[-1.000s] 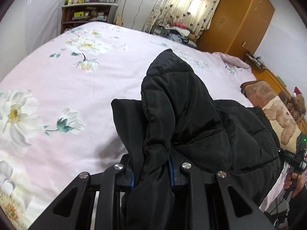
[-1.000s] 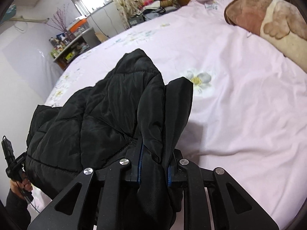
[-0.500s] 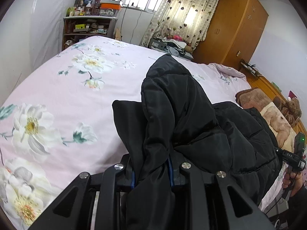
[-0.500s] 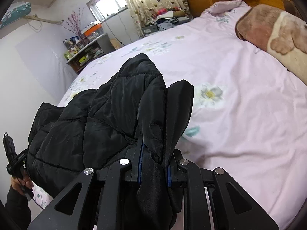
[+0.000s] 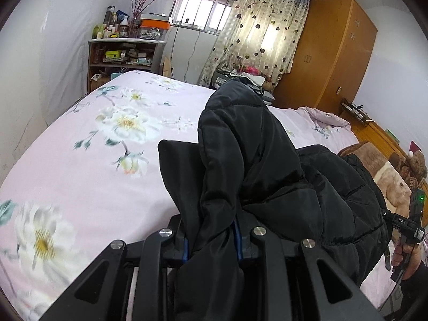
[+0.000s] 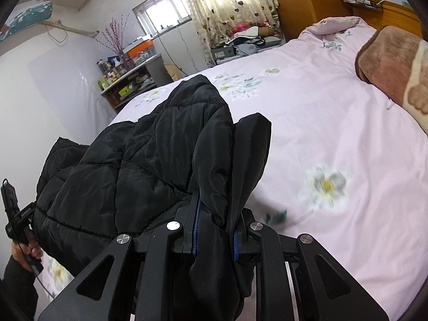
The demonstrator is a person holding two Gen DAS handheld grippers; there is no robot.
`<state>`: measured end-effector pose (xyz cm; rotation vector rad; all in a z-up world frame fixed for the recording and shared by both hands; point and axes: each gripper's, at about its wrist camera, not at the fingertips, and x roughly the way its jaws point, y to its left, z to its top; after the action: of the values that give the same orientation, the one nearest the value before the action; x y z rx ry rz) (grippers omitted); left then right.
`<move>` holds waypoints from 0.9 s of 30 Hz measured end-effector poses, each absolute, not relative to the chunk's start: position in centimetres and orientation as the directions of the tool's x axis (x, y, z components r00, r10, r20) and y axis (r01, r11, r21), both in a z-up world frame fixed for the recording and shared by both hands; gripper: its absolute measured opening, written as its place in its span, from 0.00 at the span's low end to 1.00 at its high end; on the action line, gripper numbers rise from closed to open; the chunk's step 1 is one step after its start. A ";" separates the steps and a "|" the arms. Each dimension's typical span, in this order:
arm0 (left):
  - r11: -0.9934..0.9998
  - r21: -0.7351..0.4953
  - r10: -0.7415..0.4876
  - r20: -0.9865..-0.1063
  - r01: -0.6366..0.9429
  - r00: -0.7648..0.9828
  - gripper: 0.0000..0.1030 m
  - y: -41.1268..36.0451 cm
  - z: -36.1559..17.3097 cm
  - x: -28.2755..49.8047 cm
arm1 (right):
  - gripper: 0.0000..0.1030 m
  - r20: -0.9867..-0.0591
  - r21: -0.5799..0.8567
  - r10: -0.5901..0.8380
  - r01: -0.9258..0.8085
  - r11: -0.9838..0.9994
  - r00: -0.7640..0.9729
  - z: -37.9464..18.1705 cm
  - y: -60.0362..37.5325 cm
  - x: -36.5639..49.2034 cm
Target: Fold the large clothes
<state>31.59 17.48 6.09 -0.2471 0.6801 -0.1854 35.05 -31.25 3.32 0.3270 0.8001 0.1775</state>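
Both grippers have risen over the pink bedspread [image 5: 80, 176], left gripper [image 5: 212, 238] and right gripper [image 6: 214, 236] each clamped on the black padded jacket [image 5: 267, 165], bulky, soft, slippery-looking, best gripped at bunched edges.

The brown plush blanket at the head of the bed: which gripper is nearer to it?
Right. The right gripper has the brown plush blanket close on its right; from the left gripper it lies beyond the black quilted jacket.

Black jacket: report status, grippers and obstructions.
Left gripper and right gripper both shut on black jacket. Jacket held up over pink bedspread. Brown blanket lies off to the side, nothing blocking.
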 end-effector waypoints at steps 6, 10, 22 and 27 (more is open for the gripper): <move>0.958 -0.270 -0.245 -0.607 0.093 0.756 0.24 16.6 4.0 36.2 | 0.17 -0.677 0.359 0.273 -0.016 0.933 0.684 1.7 -32.1 39.4; 0.964 -0.257 -0.229 -0.661 0.071 0.715 0.25 16.2 -0.5 38.3 | 0.18 -0.709 0.353 0.266 0.002 0.936 0.653 -1.7 -32.3 41.8; 0.950 -0.310 -0.213 -0.745 -0.045 0.632 0.44 18.0 -7.0 37.8 | 0.41 -0.796 0.368 0.249 0.114 0.923 0.552 -8.1 -34.3 42.0; 0.939 -0.335 -0.200 -0.724 -0.083 0.660 0.46 19.5 -4.8 36.1 | 0.46 -0.784 0.309 0.185 0.115 0.944 0.593 -5.0 -34.7 39.7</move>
<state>36.12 19.52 -4.81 -0.3570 0.8521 -0.0677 39.66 -34.71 -5.00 0.3467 0.9408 0.0417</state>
